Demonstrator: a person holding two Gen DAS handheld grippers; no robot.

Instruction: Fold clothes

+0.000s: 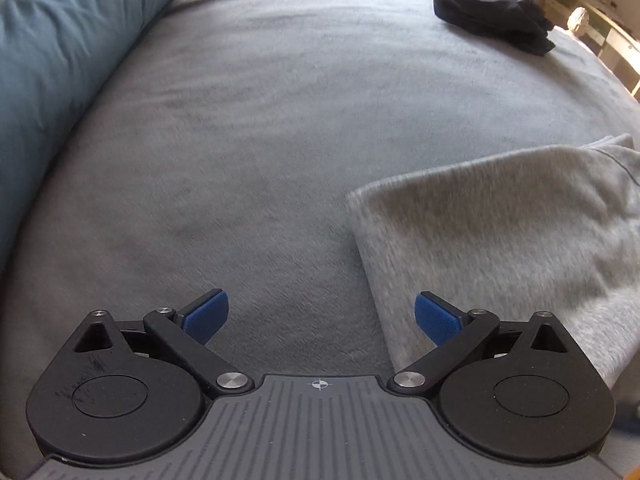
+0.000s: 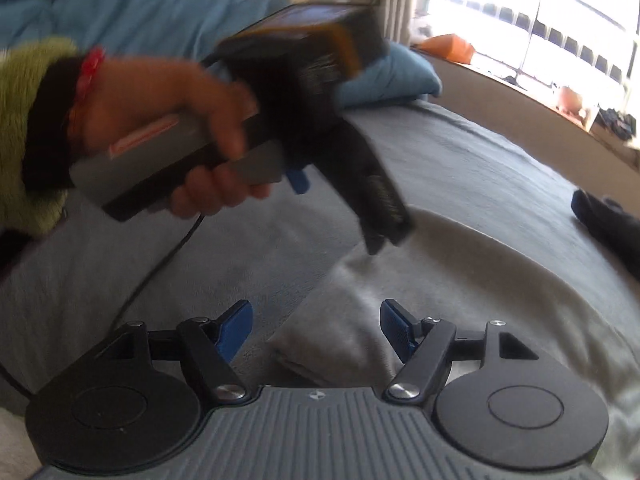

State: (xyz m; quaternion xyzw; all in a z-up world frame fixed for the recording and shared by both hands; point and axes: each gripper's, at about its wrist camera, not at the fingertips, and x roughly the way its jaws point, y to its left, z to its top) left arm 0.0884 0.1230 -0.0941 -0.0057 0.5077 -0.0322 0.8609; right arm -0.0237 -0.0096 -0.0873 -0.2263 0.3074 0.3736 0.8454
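Between folds: left gripper (image 1: 321,317) and right gripper (image 2: 316,331) both released, nothing held, over grey sweatshirt (image 1: 500,240) on bed blanket (image 1: 240,120). Next probably needs regrip of near edge.

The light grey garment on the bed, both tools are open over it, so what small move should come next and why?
Probably bring the right tool down onto the folded corner of the light grey garment just ahead of it and close. Both tools are empty, the left tool hangs over bare grey blanket beside the garment's edge, and the garment looks only partly folded.
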